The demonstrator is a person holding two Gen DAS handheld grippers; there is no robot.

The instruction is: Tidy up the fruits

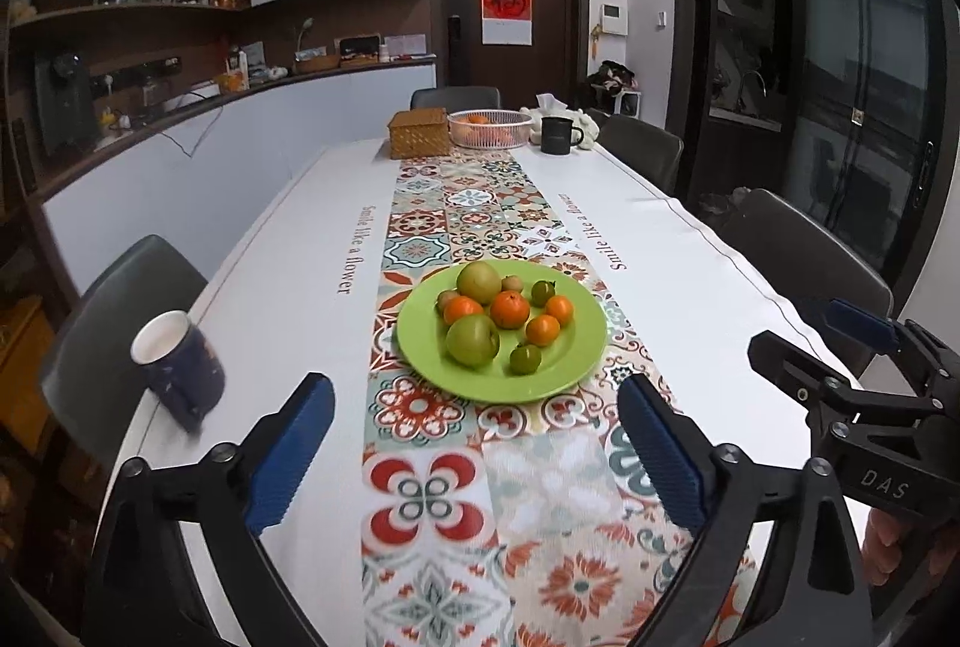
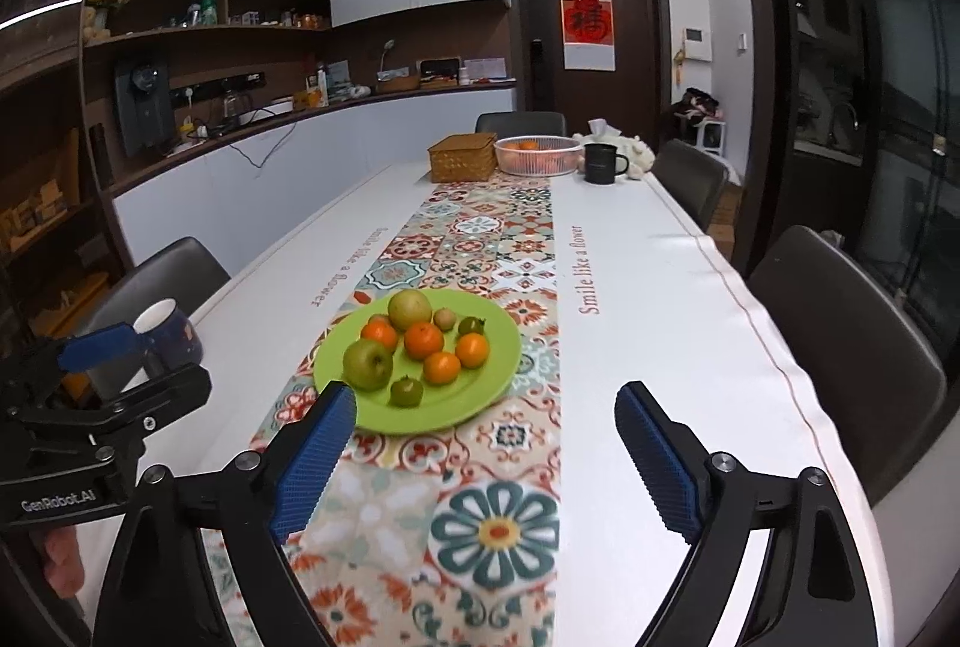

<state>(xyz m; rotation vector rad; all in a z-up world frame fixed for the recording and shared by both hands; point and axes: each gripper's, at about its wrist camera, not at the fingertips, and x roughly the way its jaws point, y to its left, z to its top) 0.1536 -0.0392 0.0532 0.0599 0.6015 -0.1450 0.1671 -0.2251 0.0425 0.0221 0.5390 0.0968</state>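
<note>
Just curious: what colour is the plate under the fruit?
Bright lime green; the plate shows best in the left wrist view.

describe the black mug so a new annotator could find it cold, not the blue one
Follow the patterned runner to the table's far end, toward the dark door. There, right of the wicker box and the white wire basket, stands the black mug. It is upright, plain black, handle to the right; the blue mug sits at the near left edge.

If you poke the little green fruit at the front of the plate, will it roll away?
Probably a bit: the small round green fruit looks smooth. The green plate's raised rim would likely stop it. It sits loose, touching nothing.
</note>
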